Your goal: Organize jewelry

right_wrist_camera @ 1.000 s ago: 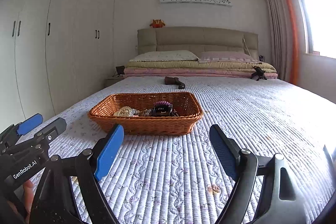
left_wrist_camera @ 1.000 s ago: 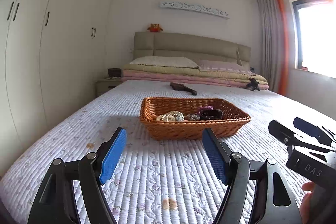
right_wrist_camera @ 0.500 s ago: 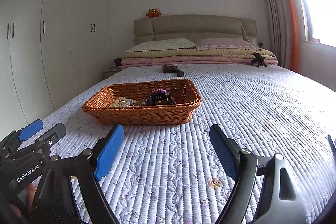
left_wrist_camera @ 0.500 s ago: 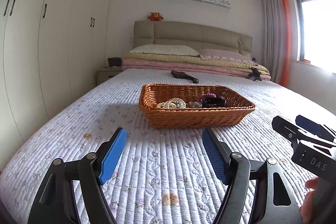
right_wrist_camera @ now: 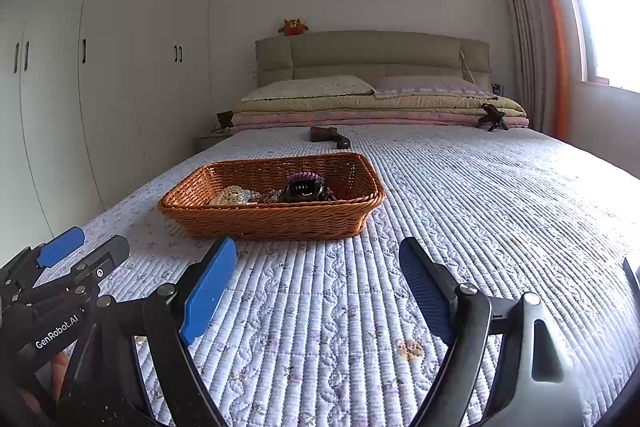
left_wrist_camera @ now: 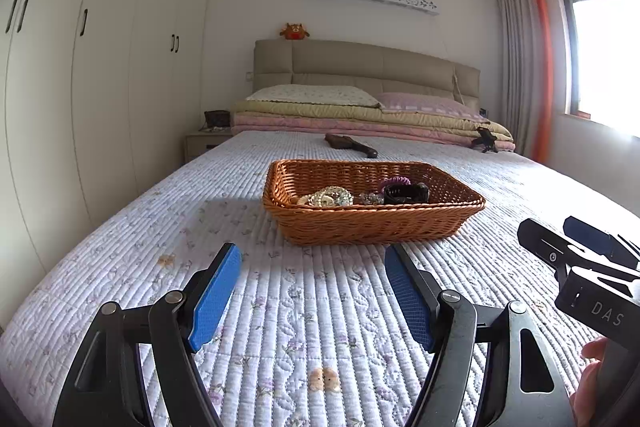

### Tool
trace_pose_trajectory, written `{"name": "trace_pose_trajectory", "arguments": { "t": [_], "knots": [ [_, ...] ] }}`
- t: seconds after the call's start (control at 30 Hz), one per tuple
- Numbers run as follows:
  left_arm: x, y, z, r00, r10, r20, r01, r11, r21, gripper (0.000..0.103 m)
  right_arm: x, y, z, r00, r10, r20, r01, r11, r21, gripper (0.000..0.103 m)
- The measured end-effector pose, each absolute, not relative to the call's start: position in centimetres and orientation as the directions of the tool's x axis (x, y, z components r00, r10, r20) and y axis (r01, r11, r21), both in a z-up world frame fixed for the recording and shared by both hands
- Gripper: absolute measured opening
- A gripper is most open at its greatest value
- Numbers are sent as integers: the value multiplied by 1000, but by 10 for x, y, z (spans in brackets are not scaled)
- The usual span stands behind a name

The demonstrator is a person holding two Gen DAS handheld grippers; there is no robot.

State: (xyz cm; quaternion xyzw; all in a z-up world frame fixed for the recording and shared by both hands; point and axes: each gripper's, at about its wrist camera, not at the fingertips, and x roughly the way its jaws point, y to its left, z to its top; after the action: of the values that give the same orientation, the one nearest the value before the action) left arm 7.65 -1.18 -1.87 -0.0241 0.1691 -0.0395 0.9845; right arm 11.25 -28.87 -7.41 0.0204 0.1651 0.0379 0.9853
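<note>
My left tongs (left_wrist_camera: 312,267) and right tongs (right_wrist_camera: 318,263) gape wide, empty, over the quilt (left_wrist_camera: 280,327); the basket (left_wrist_camera: 372,223) lies long side facing me, jewelry (left_wrist_camera: 328,197) inside.

daylight pours in from the window (left_wrist_camera: 604,63) at about 2 o'clock in both views and blows out to white glare there. the room is bright and evenly lit. the basket (left_wrist_camera: 372,223) casts a soft shadow toward 9 o'clock on the quilt (left_wrist_camera: 304,311). fisheye bending curves the wardrobe (right_wrist_camera: 100,75); corners vignette dark. focus is sharp, no motion blur.
</note>
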Motion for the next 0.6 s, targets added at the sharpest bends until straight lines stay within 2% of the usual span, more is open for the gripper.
{"name": "trace_pose_trajectory", "arguments": {
  "t": [0.6],
  "knots": [
    [75,-13,-20,938,-92,-334,75,995,-63,76,111,-286,-73,943,84,-322,-74,996,43,85]
  ]
}}
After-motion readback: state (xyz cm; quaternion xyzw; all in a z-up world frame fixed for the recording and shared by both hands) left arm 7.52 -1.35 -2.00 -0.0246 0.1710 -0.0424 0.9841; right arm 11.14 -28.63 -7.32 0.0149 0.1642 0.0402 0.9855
